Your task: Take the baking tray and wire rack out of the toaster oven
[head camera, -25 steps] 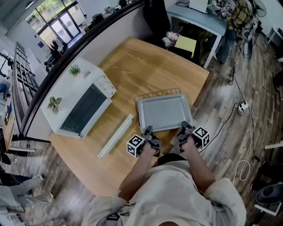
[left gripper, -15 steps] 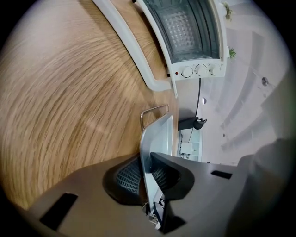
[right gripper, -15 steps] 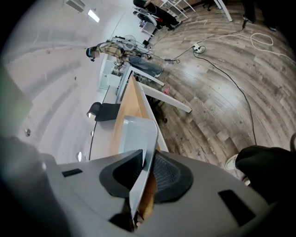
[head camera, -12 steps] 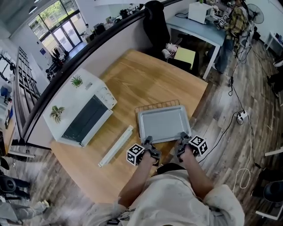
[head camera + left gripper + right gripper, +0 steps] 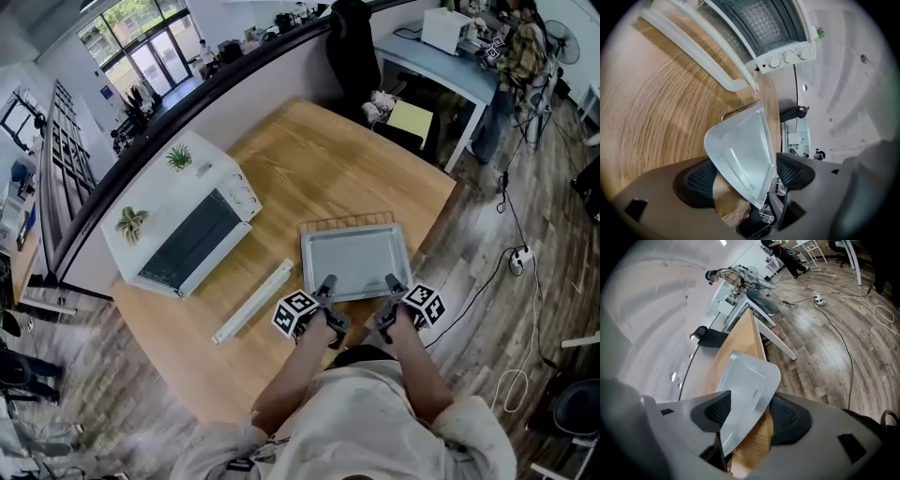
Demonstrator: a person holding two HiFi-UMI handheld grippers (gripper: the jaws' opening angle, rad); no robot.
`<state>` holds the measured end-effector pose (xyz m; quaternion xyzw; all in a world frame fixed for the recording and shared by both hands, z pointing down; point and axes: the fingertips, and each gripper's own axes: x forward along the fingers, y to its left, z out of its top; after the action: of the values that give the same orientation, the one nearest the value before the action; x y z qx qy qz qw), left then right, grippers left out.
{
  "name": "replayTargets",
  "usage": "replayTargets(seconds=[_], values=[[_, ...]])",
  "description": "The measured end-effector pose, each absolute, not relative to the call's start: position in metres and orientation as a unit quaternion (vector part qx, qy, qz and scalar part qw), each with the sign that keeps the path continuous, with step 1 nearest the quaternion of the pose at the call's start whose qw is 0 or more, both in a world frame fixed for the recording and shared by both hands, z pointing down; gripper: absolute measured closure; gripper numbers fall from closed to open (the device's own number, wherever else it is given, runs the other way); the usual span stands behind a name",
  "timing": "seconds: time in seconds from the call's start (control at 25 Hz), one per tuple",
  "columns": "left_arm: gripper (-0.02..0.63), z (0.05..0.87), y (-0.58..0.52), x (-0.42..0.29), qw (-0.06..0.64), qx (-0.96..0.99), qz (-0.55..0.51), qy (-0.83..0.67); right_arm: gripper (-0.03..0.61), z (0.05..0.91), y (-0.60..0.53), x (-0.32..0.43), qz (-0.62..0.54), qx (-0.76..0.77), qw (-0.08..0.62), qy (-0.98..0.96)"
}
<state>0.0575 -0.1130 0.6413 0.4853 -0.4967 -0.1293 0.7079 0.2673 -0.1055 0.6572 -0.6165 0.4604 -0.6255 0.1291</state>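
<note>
Head view: wooden office table (image 5: 309, 169); left claw (image 5: 326, 281), right claw (image 5: 390, 279) newly parted astride tray (image 5: 356, 258).

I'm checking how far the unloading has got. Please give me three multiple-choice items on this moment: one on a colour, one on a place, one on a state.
1. What colour is the toaster oven's casing?
A) white
B) red
C) black

2. Where does the baking tray lie?
A) inside the oven
B) on the wire rack on the table
C) on the floor

3. How do the left gripper's jaws stand?
A) shut tight on the wire rack
B) apart, with the tray's rim between them
C) shut on nothing

Answers:
1. A: its top and sides are white.
2. B: the head view shows the tray on the tabletop, with the rack's wires showing past its far edge.
3. B: the jaws have just been opening, and the left gripper view shows them spread either side of the rim.
</note>
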Motion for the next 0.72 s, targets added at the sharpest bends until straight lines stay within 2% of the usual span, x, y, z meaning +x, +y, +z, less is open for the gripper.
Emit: replayTargets(seconds=[0.08, 0.16, 0.44, 0.72], values=[[0.184, 0.639, -0.113, 0.058, 0.703, 0.494, -0.106, -0.5, 0.307, 0.656, -0.107, 0.265, -0.625, -0.615, 0.124, 0.465], [0.17, 0.639, -0.112, 0.059, 0.698, 0.501, -0.088, -0.503, 0.296, 0.657, -0.108, 0.264, -0.625, -0.616, 0.116, 0.466], [0.167, 0.638, -0.104, 0.045, 0.648, 0.523, -0.028, -0.553, 0.236, 0.659, -0.102, 0.282, -0.587, -0.668, 0.035, 0.456], [0.167, 0.622, -0.098, 0.034, 0.602, 0.556, -0.013, -0.573, 0.218, 0.634, -0.103, 0.285, -0.512, -0.694, -0.023, 0.505]])
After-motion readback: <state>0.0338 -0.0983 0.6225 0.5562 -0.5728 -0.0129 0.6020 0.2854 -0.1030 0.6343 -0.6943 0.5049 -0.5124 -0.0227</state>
